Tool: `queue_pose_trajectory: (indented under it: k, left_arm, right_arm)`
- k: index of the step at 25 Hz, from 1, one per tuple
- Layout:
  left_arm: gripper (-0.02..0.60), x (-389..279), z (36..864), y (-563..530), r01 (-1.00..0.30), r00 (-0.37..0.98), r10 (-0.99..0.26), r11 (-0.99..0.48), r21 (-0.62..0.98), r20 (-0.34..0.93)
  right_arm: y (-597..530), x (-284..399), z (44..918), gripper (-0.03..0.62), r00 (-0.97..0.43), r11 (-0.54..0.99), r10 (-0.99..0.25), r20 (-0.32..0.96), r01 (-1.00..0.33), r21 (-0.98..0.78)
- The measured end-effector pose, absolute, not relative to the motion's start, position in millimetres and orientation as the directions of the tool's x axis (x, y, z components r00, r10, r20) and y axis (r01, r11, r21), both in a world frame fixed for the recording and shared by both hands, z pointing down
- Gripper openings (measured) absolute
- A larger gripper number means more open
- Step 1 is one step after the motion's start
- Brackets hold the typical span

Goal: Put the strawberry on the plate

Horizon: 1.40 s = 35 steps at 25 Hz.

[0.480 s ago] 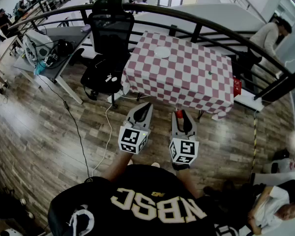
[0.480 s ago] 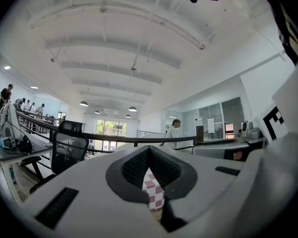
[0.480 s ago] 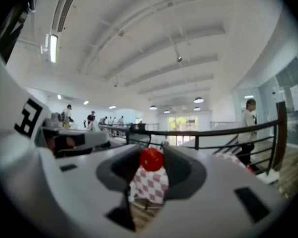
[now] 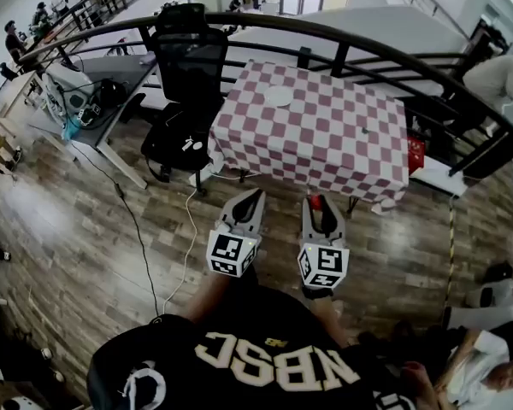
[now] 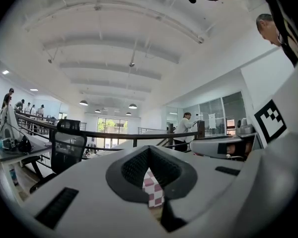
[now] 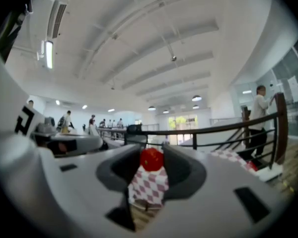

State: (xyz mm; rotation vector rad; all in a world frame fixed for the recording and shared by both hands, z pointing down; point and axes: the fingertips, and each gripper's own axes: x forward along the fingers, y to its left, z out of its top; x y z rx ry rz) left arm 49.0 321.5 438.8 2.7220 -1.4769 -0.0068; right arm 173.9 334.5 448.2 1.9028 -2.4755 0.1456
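The strawberry [image 6: 151, 159] is clamped in the right claw [image 4: 317, 205], the left claw [image 4: 254, 198] is closed and empty, and the plate [image 4: 279, 96] on the table [image 4: 342, 152] is well ahead, so carrying and placing remain.

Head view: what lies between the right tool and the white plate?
In the head view, only bare checked tablecloth lies between the right tool, shut on the strawberry, and the plate.

Wood-plank floor [image 4: 51, 246]; checkered table [image 4: 325, 135] beside black office chair [image 4: 188, 67], curved black railing [image 4: 376, 48] behind (ceiling lamps [image 5: 83, 102] lit)
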Motion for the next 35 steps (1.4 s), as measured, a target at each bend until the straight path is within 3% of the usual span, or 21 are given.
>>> queue_pose_trajectory:
  k: [10, 21, 27, 35]
  left_arm:
    - [0.014, 63.4, 476.9, 171.4, -0.778, 0.626, -0.779, -0.622, 0.087, 0.028]
    - [0.014, -6.7, 467.8, -48.7, -0.763, 0.638, -0.77, -0.629, 0.146, 0.018]
    - [0.014, -50.3, 480.5, -115.4, -0.771, 0.622, -0.781, -0.597, 0.224, 0.06]
    - [0.014, -27.9, 496.7, -163.1, -0.732, 0.666, -0.74, -0.625, 0.271, 0.092]
  right_arm:
    - [201.4, 177.6, 493.8, 0.151, -0.177, 0.168, -0.97, 0.166, -0.984, -0.063]
    - [-19.7, 93.0, 472.4, 0.15, -0.203, 0.206, -0.962, 0.182, -0.979, -0.006]
    - [-88.8, 60.4, 482.1, 0.15, -0.233, 0.238, -0.944, 0.232, -0.971, -0.006]
    - [-130.6, 64.2, 501.1, 0.15, -0.244, 0.254, -0.927, 0.287, -0.967, -0.001]
